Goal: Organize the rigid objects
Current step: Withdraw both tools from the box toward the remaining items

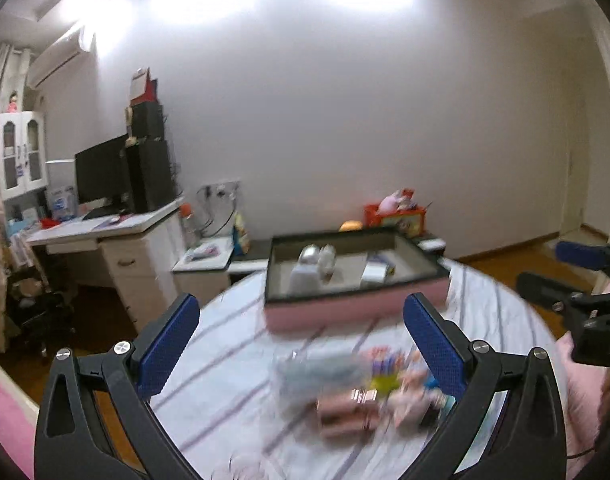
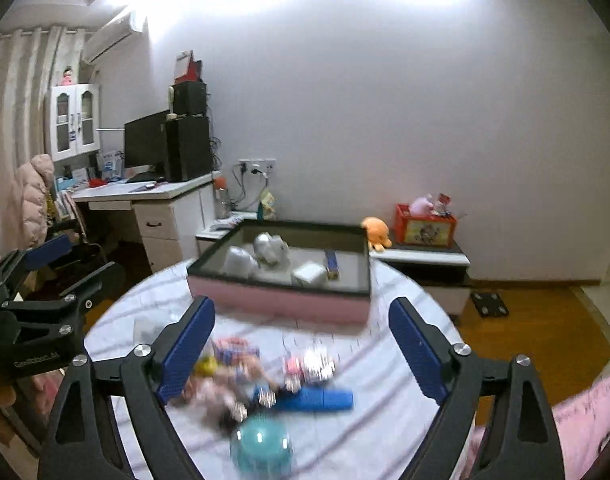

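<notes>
Sitting on a round table with a striped cloth, a pile of small toys lies near, all blurry. Both grippers hang over the pile. The left gripper has its jaws wide apart with nothing in them. The right gripper is let go too, holding nothing. Farther back stands a pink box with white things inside.

Dim indoor room; bright ceiling glare washes out the upper wall. Fisheye bends dark edges. Small objects on the bench are motion-blurred.
</notes>
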The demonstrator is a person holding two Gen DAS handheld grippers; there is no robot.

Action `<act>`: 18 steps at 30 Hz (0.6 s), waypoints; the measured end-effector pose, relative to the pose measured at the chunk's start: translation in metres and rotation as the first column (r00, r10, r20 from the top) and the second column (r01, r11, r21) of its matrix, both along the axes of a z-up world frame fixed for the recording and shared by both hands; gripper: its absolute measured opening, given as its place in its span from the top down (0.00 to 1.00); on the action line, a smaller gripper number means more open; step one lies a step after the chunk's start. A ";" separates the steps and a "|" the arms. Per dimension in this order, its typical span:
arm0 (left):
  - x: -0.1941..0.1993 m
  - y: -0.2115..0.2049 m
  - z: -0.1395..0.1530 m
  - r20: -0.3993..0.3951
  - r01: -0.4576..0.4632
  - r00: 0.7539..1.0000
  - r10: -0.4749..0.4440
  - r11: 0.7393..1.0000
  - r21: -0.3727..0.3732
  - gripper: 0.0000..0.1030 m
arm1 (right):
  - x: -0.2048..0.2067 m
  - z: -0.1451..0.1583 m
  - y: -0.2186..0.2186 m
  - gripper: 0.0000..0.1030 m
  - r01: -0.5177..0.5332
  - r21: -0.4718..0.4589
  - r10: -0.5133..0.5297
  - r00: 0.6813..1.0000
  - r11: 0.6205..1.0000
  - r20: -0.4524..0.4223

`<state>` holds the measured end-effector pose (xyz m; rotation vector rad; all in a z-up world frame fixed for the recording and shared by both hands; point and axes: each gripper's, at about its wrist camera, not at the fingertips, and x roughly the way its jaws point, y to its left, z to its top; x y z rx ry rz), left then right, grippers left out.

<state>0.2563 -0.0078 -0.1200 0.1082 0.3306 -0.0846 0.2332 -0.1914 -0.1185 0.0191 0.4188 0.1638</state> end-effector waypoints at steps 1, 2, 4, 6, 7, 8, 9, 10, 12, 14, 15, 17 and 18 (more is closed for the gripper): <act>-0.003 0.003 -0.004 -0.008 -0.010 1.000 0.010 1.000 -0.020 0.00 | -0.006 -0.005 -0.001 0.11 -0.001 0.003 0.001 1.000 1.000 -0.007; -0.008 0.004 -0.007 -0.013 -0.006 1.000 0.005 0.999 -0.047 0.00 | -0.009 -0.010 -0.002 0.11 -0.001 0.011 0.002 1.000 1.000 -0.019; -0.013 0.008 -0.010 -0.026 0.013 1.000 -0.015 0.995 -0.098 0.00 | -0.019 -0.019 -0.002 0.11 0.003 0.029 -0.002 1.000 1.000 -0.023; -0.018 0.008 -0.011 -0.026 0.030 0.999 -0.033 0.993 -0.113 0.00 | -0.023 -0.023 0.002 0.10 -0.006 0.027 0.007 0.999 1.000 -0.040; -0.019 0.008 -0.013 -0.023 0.028 0.999 -0.031 0.994 -0.109 0.00 | -0.024 -0.026 0.003 0.10 -0.010 0.025 0.012 0.999 1.000 -0.047; -0.020 0.006 -0.015 -0.029 0.028 0.999 -0.030 0.995 -0.095 0.00 | -0.024 -0.029 0.004 0.10 -0.017 0.019 0.018 0.998 1.000 -0.060; -0.023 0.004 -0.020 -0.038 0.025 0.999 -0.028 0.996 -0.082 0.00 | -0.026 -0.032 0.003 0.10 -0.017 0.014 0.018 0.997 1.000 -0.069; -0.022 0.002 -0.025 -0.060 0.026 0.998 -0.030 0.998 -0.065 0.00 | -0.025 -0.037 0.005 0.10 -0.017 0.009 0.018 0.996 1.000 -0.085; -0.023 -0.003 -0.033 -0.091 0.025 0.995 -0.029 0.999 -0.041 0.00 | -0.025 -0.048 0.007 0.10 -0.027 0.010 0.028 0.993 1.000 -0.117; -0.020 -0.004 -0.044 -0.132 0.029 0.991 -0.033 0.999 -0.030 0.00 | -0.023 -0.065 0.009 0.10 -0.032 0.009 0.033 0.985 0.999 -0.171; -0.018 -0.004 -0.049 -0.152 0.031 0.988 -0.036 0.999 -0.031 0.00 | -0.020 -0.074 0.010 0.10 -0.041 0.009 0.042 0.979 0.999 -0.201; -0.012 -0.006 -0.061 -0.193 0.017 0.981 -0.021 1.000 -0.025 0.00 | -0.016 -0.086 0.013 0.10 -0.049 0.005 0.049 0.971 0.999 -0.232; -0.011 -0.008 -0.066 -0.206 0.018 0.978 -0.022 1.000 -0.022 0.00 | -0.014 -0.092 0.015 0.10 -0.056 0.003 0.055 0.968 0.998 -0.246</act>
